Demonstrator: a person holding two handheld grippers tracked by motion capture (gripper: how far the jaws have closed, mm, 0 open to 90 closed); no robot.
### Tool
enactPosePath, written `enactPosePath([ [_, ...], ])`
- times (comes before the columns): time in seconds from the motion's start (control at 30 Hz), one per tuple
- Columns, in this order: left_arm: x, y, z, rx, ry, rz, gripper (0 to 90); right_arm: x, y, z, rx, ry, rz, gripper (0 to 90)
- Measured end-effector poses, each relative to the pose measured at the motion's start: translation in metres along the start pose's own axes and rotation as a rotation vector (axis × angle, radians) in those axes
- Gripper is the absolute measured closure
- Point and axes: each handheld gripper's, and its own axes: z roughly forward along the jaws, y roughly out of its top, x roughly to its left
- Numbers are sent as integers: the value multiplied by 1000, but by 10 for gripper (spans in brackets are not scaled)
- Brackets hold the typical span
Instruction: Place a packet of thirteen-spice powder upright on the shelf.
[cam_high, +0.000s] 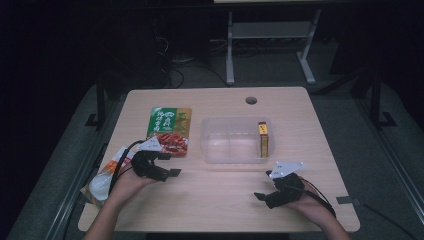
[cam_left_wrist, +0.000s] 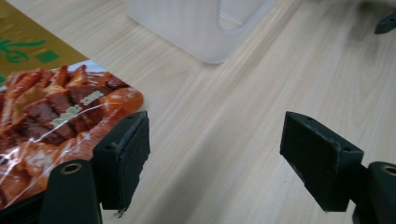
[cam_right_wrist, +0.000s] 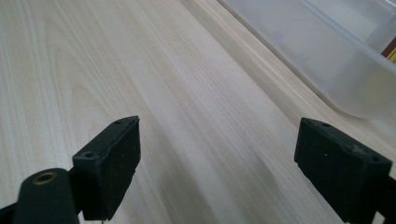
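Both claws are wide open right now and holding nothing. My left gripper (cam_high: 169, 167) sits at the near-left part of the wooden table (cam_high: 225, 200), with its jaws spread over bare wood. From the left gripper view (cam_left_wrist: 215, 158), 1 jaw is right at the corner of the food pouch (cam_left_wrist: 51, 116), the green and gold one with the picture of red saucy meat on it. I can't tell if the jaw is actually touching it or just above it.

My right gripper (cam_high: 264, 194) is on the near-right side, also gaping, jaws over empty tabletop. In the right gripper view (cam_right_wrist: 217, 168) the clear plastic bin (cam_right_wrist: 327, 60) runs along the upper right, near but apart from the jaws.

From the high view, that bin (cam_high: 212, 150) is in the middle of the table, with a small yellow box (cam_high: 263, 140) standing on edge against its right wall. The pouch (cam_high: 170, 131) lies flat just left of the bin. There's another packet (cam_high: 102, 180), orange and white, hanging around the table's left edge by my left forearm, partly hidden. A round cable hole (cam_high: 251, 100) is at the far side.
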Motion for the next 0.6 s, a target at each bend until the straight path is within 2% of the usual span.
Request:
enactPosePath([
  [0.07,3,2,-1,-1,9,-13,238,0,0,-1,-4,-3,2,140],
  [0.13,7,4,-2,-5,18,-9,238,0,1,-1,-8,-2,18,140],
  [0.3,24,12,-5,-26,41,-31,239,-1,1,0,-1,-8,19,140],
  [0.33,28,14,-5,-23,54,-23,239,-1,1,1,1,-9,21,140],
  [0.4,33,17,-6,-36,71,-32,239,0,0,1,5,-9,23,140],
  [0.43,37,18,-6,-42,78,-50,244,0,0,0,4,-10,20,140],
  [0.5,43,19,-6,-31,103,-45,244,1,-1,-1,0,-12,22,140],
  [0.6,52,21,-7,-32,134,-68,244,1,-3,-4,-3,-13,20,140],
])
